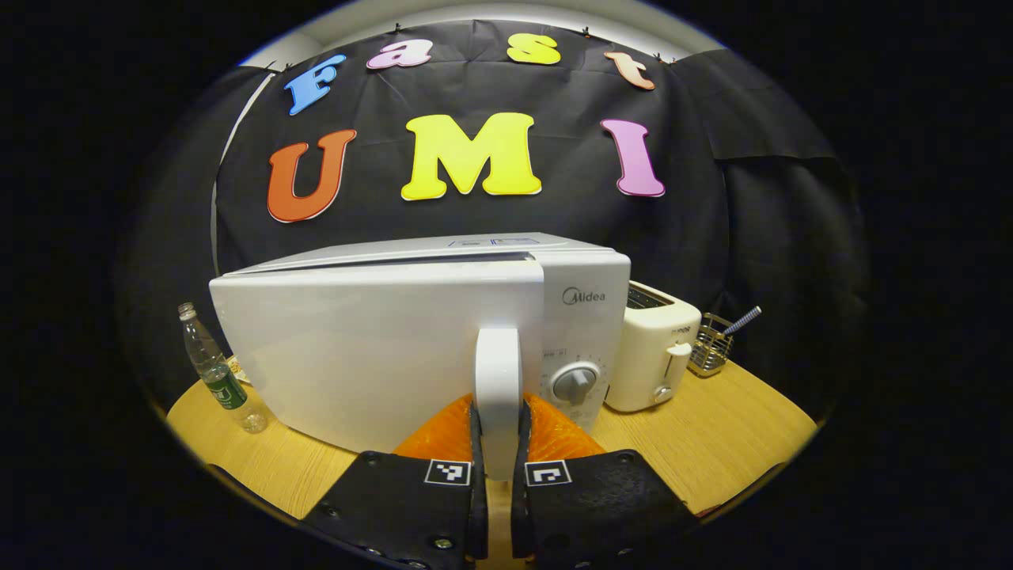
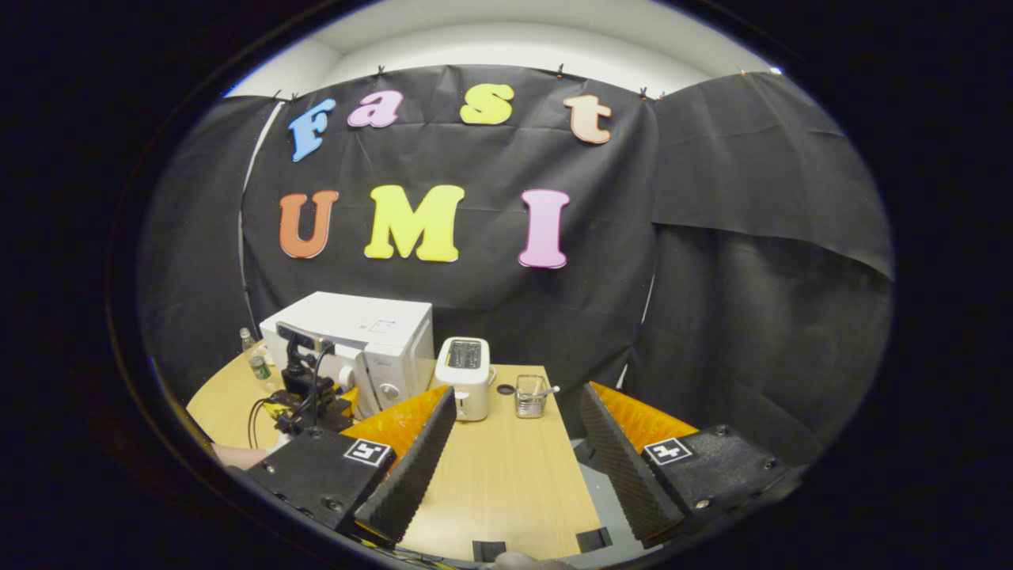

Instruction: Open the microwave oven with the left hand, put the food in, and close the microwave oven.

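The white microwave point(image 1: 586, 317) stands on the wooden table point(image 1: 712, 427). Its door point(image 1: 356, 348) is swung slightly ajar, with a dark gap along the top edge. My left gripper point(image 1: 498, 408) is shut on the door's vertical white handle point(image 1: 497, 372), one finger on each side. In the right gripper view the microwave point(image 2: 372, 332) sits far left, with the left gripper point(image 2: 305, 396) and its cables at its front. My right gripper point(image 2: 518, 412) hovers open over the table point(image 2: 498, 491) with nothing between its fingers.
A white toaster point(image 1: 653, 352) point(image 2: 465, 378) stands right of the microwave, then a wire caddy point(image 1: 712, 344) point(image 2: 530, 396) holding a utensil. A plastic bottle point(image 1: 218, 372) point(image 2: 255, 360) stands left of the microwave. Black cloth walls the booth behind.
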`<state>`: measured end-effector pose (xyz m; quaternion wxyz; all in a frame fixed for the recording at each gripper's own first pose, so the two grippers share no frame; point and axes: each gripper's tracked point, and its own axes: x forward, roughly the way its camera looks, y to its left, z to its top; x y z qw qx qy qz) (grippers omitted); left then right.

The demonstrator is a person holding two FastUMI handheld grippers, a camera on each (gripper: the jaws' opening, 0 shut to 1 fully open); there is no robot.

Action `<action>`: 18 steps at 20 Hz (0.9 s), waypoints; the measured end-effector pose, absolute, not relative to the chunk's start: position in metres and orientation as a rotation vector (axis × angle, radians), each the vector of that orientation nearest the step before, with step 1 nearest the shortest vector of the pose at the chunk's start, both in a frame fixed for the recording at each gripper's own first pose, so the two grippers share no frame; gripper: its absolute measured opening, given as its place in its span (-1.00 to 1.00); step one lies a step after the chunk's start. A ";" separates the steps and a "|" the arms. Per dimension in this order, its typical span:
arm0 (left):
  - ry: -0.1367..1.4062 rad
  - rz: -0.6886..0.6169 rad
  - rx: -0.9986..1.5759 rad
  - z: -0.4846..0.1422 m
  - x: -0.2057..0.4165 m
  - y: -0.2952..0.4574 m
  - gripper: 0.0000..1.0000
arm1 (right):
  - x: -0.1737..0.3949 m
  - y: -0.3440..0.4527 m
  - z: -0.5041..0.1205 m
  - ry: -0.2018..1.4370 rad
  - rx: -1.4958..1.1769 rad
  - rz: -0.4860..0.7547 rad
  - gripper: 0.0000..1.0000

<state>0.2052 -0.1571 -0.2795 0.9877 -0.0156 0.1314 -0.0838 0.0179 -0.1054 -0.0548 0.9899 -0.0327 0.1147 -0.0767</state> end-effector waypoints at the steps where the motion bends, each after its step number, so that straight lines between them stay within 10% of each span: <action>1: 0.268 -0.172 -0.023 -0.279 0.189 -0.150 -0.78 | 0.020 -0.097 -0.057 0.233 -0.066 -0.132 1.00; 18: 0.402 0.049 0.015 -0.301 0.025 0.049 -0.79 | 0.024 0.059 -0.075 0.243 -0.019 0.146 1.00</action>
